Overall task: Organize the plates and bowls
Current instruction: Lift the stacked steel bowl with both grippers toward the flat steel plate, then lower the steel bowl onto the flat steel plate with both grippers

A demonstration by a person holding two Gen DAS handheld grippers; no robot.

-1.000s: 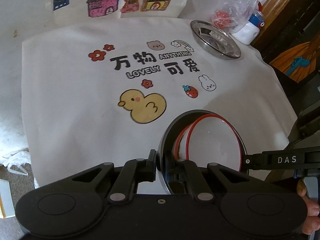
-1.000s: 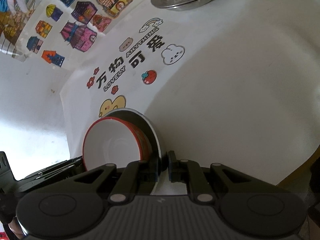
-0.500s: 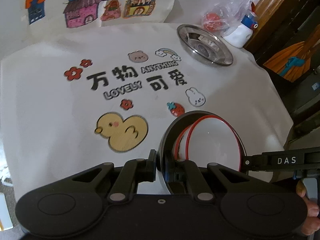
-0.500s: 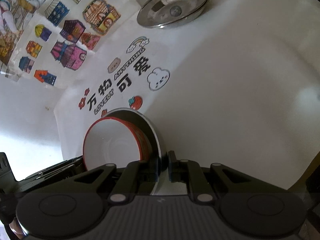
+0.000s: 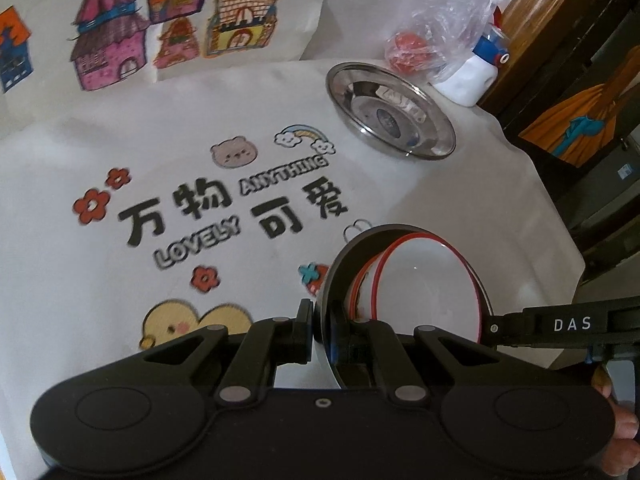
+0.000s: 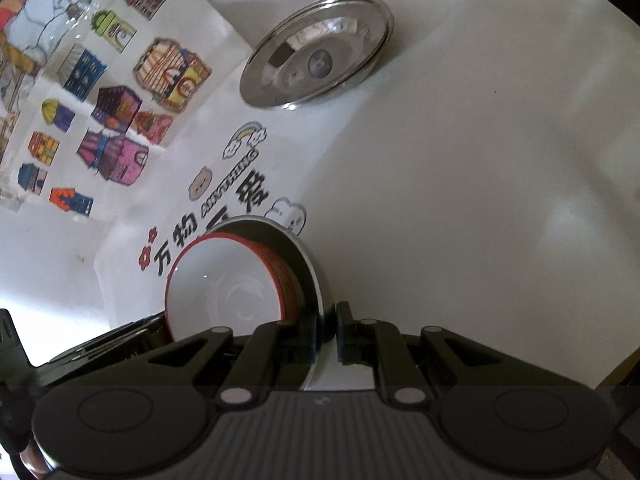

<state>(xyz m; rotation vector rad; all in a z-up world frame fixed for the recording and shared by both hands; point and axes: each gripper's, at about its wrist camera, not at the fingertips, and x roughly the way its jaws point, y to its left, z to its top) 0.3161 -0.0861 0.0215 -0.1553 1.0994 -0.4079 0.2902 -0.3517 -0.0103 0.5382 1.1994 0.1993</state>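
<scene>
Above the white printed cloth [image 5: 100, 152], near the yellow duck print [image 5: 176, 322]:
Left gripper [image 5: 322, 330]: clamped on the rim of a round steel plate [image 5: 340, 264]; held on edge
Right gripper [image 6: 328, 334]: pinching the same plate's opposite rim
White red-rimmed bowl [image 5: 424, 280]: nested against the plate's face
Second steel plate [image 5: 390, 110]: flat on the cloth, well beyond the duck
Clear plastic bag [image 5: 448, 20]: just behind that plate

A home, by every sign. A table is wearing a white cloth [image 5: 80, 128] printed with a cartoon duck [image 5: 192, 324], bear, flowers and the words "LOVELY ANYTHING", and a sheet of coloured house drawings [image 5: 120, 40] is lying at its far side. A steel plate [image 5: 390, 112] is sitting on the cloth, with a plastic bag [image 5: 448, 36] and a white bottle [image 5: 476, 72] lying behind it. Wooden furniture [image 5: 536, 20] is standing past the table edge.
</scene>
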